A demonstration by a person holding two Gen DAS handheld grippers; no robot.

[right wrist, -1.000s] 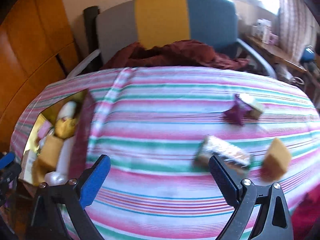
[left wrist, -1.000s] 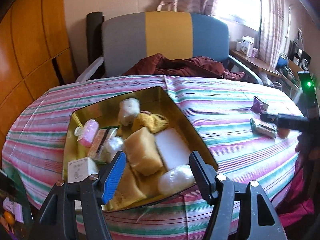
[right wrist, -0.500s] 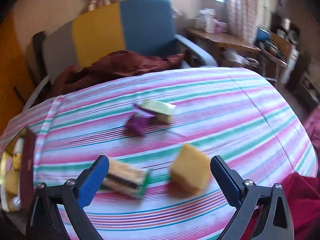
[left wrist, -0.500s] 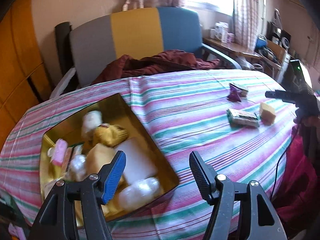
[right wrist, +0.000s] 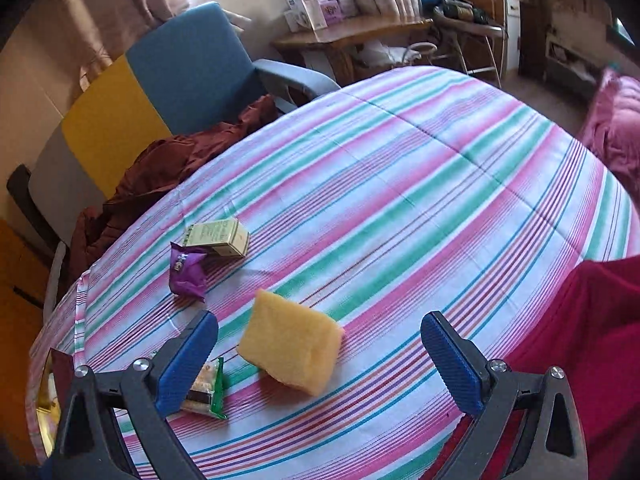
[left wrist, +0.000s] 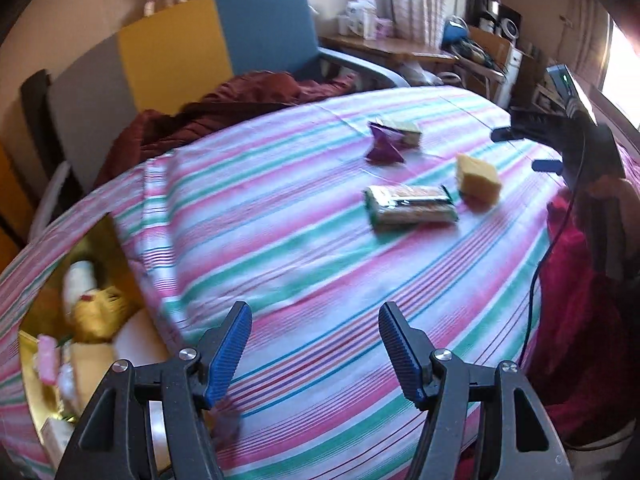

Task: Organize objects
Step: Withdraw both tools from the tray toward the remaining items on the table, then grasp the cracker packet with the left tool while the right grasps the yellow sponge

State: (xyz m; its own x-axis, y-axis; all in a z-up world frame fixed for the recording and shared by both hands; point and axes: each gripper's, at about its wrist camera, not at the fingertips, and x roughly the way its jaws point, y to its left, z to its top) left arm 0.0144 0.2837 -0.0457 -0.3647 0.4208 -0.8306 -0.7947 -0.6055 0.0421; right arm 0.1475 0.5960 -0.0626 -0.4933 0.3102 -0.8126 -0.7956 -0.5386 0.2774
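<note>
I've swung both grippers away from the gold tin (left wrist: 116, 248), which now sits far left of the yellow sponge (right wrist: 290, 346). My right gripper (right wrist: 320, 354) is spread, empty, and lined up around the sponge; my left gripper (left wrist: 314, 346) hangs released over bare tablecloth (left wrist: 280, 220). 4 items remain outside the tin; the sponge looks next.

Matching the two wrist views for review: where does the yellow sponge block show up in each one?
Left wrist view: yellow sponge block lies far right on the striped tablecloth, just right of the green-edged cracker pack.
Right wrist view: the sponge sits low centre, between the open claw's fingers, untouched.
Shared landmark: the purple wrapper touching the small cream box.
</note>
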